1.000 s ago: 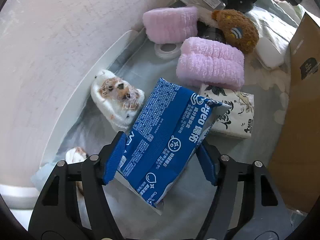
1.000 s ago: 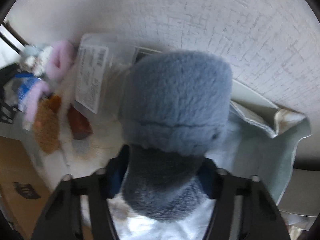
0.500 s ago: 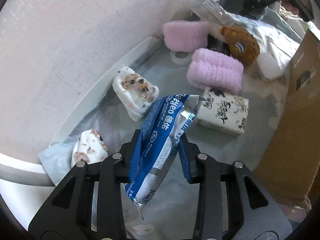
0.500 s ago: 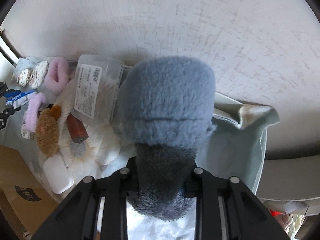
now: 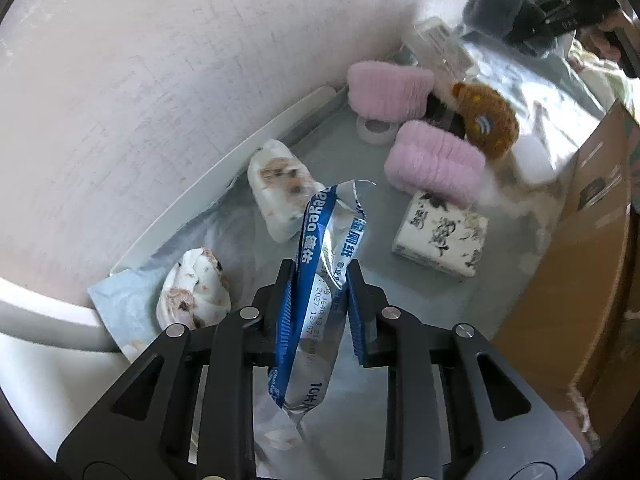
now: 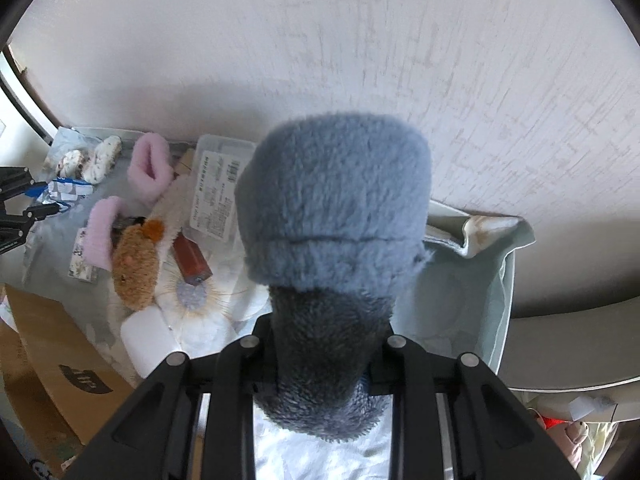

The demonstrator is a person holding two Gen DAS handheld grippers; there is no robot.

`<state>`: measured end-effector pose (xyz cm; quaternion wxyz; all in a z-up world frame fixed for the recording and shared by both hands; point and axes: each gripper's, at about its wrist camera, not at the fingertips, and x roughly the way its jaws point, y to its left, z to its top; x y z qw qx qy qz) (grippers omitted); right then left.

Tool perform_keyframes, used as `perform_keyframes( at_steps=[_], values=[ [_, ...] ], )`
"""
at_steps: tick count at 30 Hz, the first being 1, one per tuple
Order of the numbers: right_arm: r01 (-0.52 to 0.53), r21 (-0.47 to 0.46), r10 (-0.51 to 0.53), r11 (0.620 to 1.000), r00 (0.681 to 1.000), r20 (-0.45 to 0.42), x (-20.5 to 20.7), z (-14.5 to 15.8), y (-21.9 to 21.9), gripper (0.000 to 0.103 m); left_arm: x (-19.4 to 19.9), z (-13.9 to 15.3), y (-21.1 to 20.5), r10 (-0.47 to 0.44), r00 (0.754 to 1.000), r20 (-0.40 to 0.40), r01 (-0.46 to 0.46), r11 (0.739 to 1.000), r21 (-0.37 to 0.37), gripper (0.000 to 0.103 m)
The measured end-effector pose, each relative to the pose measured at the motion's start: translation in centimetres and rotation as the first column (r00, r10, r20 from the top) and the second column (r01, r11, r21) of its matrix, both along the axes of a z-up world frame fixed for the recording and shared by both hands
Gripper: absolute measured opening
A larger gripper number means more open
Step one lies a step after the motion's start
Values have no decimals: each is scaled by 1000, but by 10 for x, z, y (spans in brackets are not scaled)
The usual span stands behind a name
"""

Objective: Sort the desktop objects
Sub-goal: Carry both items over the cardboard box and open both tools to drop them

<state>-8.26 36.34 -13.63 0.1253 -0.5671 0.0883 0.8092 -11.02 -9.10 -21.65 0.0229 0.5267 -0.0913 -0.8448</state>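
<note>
Since the earlier frame the left gripper (image 5: 318,300) has just been closing, and the blue packet (image 5: 320,280) — then lying flat and broad between wide jaws — is now folded into a narrow strip clamped between them. The right gripper (image 6: 326,354) has risen from the tray (image 6: 506,280) with the grey slipper (image 6: 334,208) pinched at its dark end, toe hanging ahead of the jaws. Both holds look meant for carrying — beyond the left jaws lie two pink slippers (image 5: 434,168), a tissue pack (image 5: 440,234) and wrapped snacks (image 5: 280,196).
</note>
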Motion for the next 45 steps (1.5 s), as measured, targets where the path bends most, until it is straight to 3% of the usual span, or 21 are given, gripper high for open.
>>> perform_keyframes(
  at_steps=[9,10,11,12,18,19,21,24,30,36,45],
  values=[
    [-39,11,39,999,999,-21,20,54,-20,24,17,67,31,-24,999,-36,21,995,-96,21],
    [-50,10,50,999,998,-34,15,40,-36,24,17,75,39,-33,999,-41,29,993,-110,21],
    [-66,4,66,998,997,-46,23,44,-52,24,18,84,46,-30,998,-47,24,992,-121,21],
    [-81,-1,81,997,995,-54,6,38,-97,24,21,96,57,-44,998,-52,37,990,-135,21],
    [-221,-54,219,974,975,-38,13,63,-177,24,37,140,132,-97,993,-67,83,979,-187,21],
    [-241,-70,239,968,970,-34,22,67,-182,24,39,142,145,-112,991,-72,97,977,-190,21],
    [-289,-94,288,953,957,-21,66,103,-164,24,45,146,167,-126,989,-81,109,976,-186,21],
    [-350,-125,352,928,936,-3,83,102,-195,24,53,139,199,-161,984,-78,143,970,-197,21],
    [-435,-166,450,885,891,64,100,53,-231,24,65,88,236,-190,982,13,188,960,-205,21],
    [-468,-202,496,860,861,115,107,12,-249,24,67,41,246,-160,983,93,176,962,-211,21],
    [-484,-211,517,849,844,145,107,-13,-255,24,65,15,243,-116,984,137,145,965,-220,21]
  ],
)
